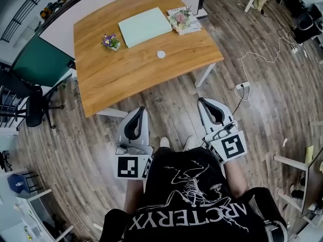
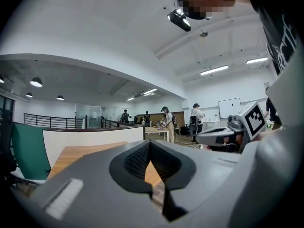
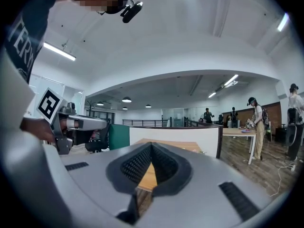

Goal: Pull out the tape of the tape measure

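We are looking down at a scene that starts at the far left with a black chair [image 1: 35,107] and a green panel [image 1: 43,62] behind it. Next to them a wooden table [image 1: 131,79] is standing on the plank floor [image 1: 75,150]. On the table, going rightward, a small flower pot [image 1: 111,42] is sitting near the left edge and a pale green mat [image 1: 145,26] is lying flat toward the far side. The tape measure [image 1: 161,54], a small white disc, is resting alone on the bare wood just in front of the mat's right corner. A book [image 1: 184,20] with flowers on it is lying at the far right corner. Beyond the table's right side a white cable [image 1: 262,59] is trailing over the floor. We are standing short of the table and holding both grippers roughly level in front of us, well apart from the tape measure. The left gripper [image 1: 140,112] is pointing at the table's near edge, and in its own view its jaws [image 2: 150,151] are pressing together with nothing between them. The right gripper [image 1: 204,104] is pointing toward the table's right corner. In its own view its jaws [image 3: 151,151] are likewise meeting tip to tip and gripping nothing. Only a sliver of table wood is showing through the gap behind each pair of pads.
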